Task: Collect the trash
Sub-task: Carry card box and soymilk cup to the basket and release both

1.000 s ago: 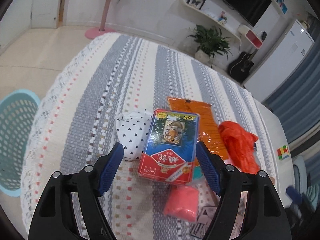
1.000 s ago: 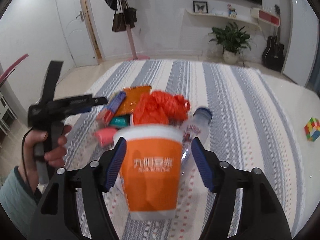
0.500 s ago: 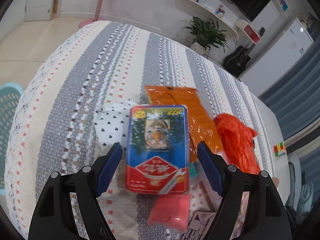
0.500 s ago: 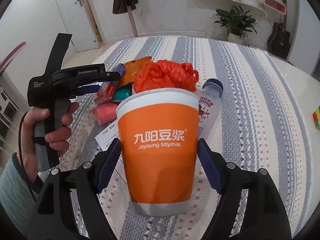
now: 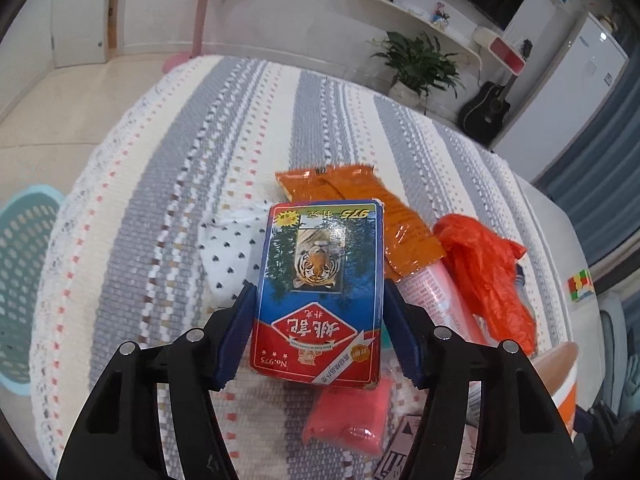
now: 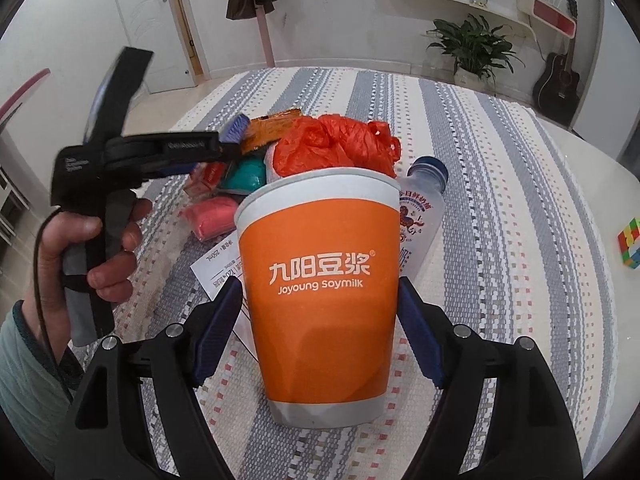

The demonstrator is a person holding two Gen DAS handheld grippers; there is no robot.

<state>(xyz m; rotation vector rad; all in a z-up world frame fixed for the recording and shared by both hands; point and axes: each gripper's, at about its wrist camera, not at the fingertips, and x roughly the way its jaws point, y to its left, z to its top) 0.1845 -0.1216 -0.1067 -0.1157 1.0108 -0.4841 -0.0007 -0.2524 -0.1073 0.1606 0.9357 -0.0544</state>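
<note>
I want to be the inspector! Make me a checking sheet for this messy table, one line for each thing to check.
Surface: striped cloth covers the table.
Job's things: card box; orange cup, upright; orange bag; bottle, lying down; orange wrapper.
Clutter: paper slip; heart-dotted tissue.
Grippers: left gripper fingers closing on the card box; right gripper fingers flank the cup, contact unclear.
Cables: black cable by the left hand.
Surroundings: teal basket, plant, guitar, colour cube.
</note>
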